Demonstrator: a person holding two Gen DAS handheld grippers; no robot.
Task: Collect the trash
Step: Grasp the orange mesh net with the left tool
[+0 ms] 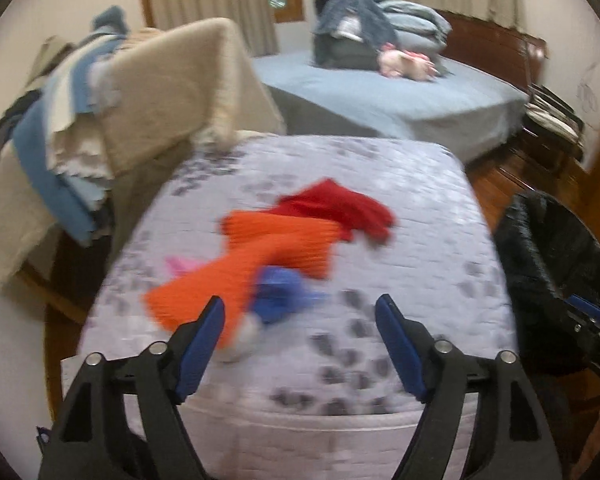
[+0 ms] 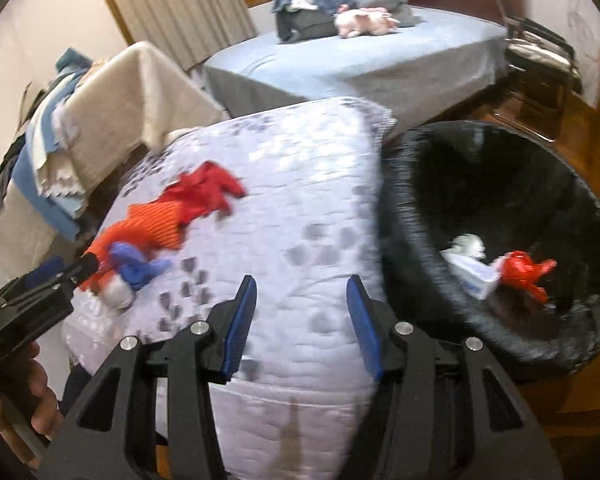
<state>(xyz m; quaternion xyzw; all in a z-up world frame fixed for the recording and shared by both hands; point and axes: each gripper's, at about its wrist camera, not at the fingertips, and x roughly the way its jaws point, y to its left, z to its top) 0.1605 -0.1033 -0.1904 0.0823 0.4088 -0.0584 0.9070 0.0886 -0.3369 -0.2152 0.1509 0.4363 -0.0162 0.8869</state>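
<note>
A quilted lilac mattress [image 1: 400, 184] carries an orange knit cloth [image 1: 276, 248], a red cloth [image 1: 340, 204], a crumpled blue wad [image 1: 280, 292], a small white wad [image 1: 242, 340] and a pink scrap [image 1: 180, 266]. My left gripper [image 1: 300, 304] hovers open over the near part of the mattress, with the blue wad just ahead of its left finger and nothing between the pads. My right gripper [image 2: 302, 282] is open and empty over the mattress's right side. Beside it stands a black lined bin [image 2: 400, 208] holding a white box [image 2: 470, 276], white crumpled paper [image 2: 468, 245] and a red wad [image 2: 522, 272].
A beige draped rack [image 1: 180, 80] with blue and cream cloths stands at the left. Behind is a blue bed [image 1: 380, 92] with folded clothes and a pink soft toy [image 1: 404, 62]. Wooden floor [image 1: 496, 184] shows at the right. A hand [image 2: 40, 396] holds the left gripper's handle.
</note>
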